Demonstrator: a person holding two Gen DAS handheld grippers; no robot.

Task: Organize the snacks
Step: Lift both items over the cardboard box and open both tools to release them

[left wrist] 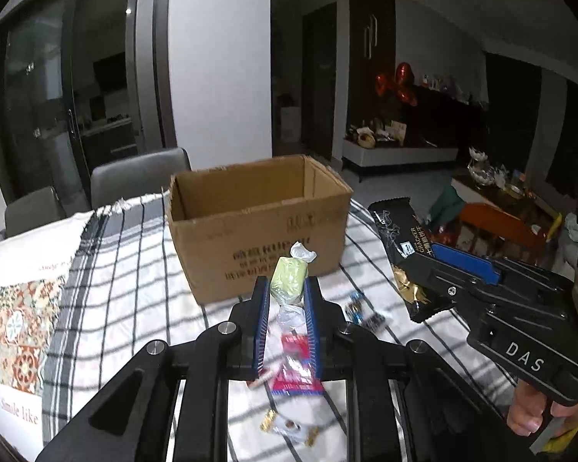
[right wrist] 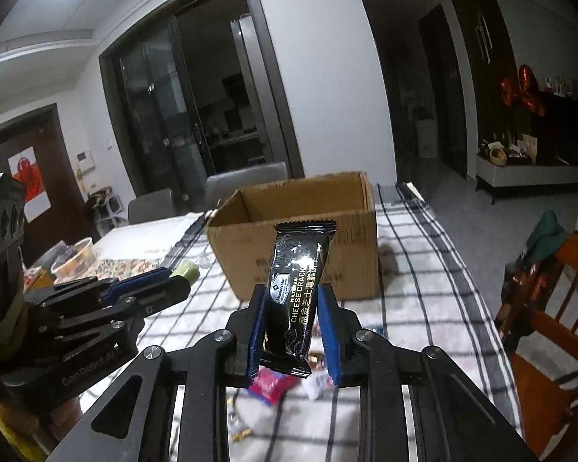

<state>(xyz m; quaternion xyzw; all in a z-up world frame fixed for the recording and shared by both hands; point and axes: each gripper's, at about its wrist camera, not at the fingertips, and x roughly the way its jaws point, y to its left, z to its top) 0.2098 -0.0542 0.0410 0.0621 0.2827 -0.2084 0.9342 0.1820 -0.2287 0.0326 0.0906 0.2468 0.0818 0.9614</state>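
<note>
An open cardboard box (left wrist: 258, 227) stands on the checked tablecloth; it also shows in the right wrist view (right wrist: 300, 238). My left gripper (left wrist: 287, 292) is shut on a green wrapped candy (left wrist: 288, 283), held above the cloth just short of the box; the candy peeks out in the right wrist view (right wrist: 187, 270). My right gripper (right wrist: 293, 300) is shut on a black cheese cracker packet (right wrist: 298, 288), held upright before the box; the packet also shows in the left wrist view (left wrist: 400, 250). Loose snacks lie on the cloth below: a red packet (left wrist: 294, 369), small blue candies (left wrist: 356, 308), gold-wrapped candies (left wrist: 289, 425).
Grey chairs (left wrist: 138, 173) stand behind the table. A patterned mat (left wrist: 15, 319) lies on the left. Bowls (right wrist: 75, 256) sit at the far left. An orange wooden chair (right wrist: 551, 327) stands right of the table edge.
</note>
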